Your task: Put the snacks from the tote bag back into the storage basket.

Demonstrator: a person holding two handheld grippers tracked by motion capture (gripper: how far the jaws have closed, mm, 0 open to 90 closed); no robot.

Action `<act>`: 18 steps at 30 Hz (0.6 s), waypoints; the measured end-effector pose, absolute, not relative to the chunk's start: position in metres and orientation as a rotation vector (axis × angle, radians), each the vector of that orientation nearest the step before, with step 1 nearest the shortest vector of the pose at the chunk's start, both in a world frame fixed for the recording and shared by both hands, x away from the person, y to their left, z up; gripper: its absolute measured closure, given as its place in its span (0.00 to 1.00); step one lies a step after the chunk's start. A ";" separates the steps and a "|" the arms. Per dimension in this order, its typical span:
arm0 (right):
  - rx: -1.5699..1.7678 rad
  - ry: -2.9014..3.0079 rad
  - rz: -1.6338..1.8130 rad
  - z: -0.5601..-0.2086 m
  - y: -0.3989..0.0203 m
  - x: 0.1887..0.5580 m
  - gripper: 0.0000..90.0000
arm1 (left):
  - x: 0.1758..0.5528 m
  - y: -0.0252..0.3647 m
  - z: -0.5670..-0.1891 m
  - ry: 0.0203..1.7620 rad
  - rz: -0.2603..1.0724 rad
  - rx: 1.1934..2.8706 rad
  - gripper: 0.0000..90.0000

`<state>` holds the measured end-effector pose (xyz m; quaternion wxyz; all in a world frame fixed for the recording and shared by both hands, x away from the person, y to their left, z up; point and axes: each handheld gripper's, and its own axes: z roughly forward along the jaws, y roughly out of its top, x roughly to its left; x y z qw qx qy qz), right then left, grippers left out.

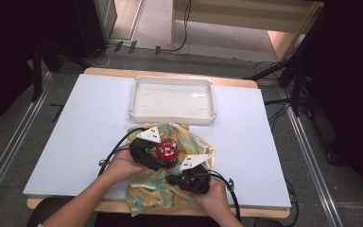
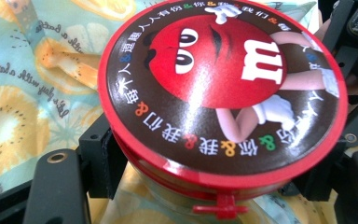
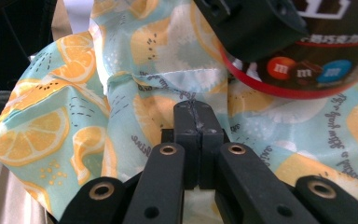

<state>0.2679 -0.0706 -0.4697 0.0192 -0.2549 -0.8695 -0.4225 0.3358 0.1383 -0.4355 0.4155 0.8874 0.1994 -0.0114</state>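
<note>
- candy jar (image 2: 219,93) clamped in left gripper (image 1: 157,155), base cut off.
- right gripper (image 3: 196,116) fully closed, pinching lemon-print cloth (image 3: 56,112); pinched fold hidden.

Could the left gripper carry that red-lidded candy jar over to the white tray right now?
Probably yes. The left gripper has its fingers around the candy jar, and bare table lies between it and the white tray. The right gripper stays low, pinching the lemon cloth.

One red-lidded candy jar (image 1: 167,150) sits at the centre. One lemon-print cloth (image 1: 151,182) spreads under it toward 6 o'clock. One white tray (image 1: 172,100) lies at 12 o'clock. Two grippers: left gripper (image 1: 155,160), right gripper (image 1: 172,179).
</note>
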 end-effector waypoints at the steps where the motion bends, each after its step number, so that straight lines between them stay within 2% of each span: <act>1: -0.794 -2.696 -1.312 -0.470 -0.071 0.268 1.00 | 0.336 0.139 -0.434 0.503 -0.027 2.226 0.29; 9: -0.805 -2.691 -1.329 -0.469 -0.073 0.270 0.96 | 0.333 0.144 -0.422 0.556 -0.008 2.209 0.29; 18: -0.810 -2.712 -1.342 -0.466 -0.078 0.273 0.84 | 0.332 0.150 -0.414 0.585 -0.001 2.202 0.29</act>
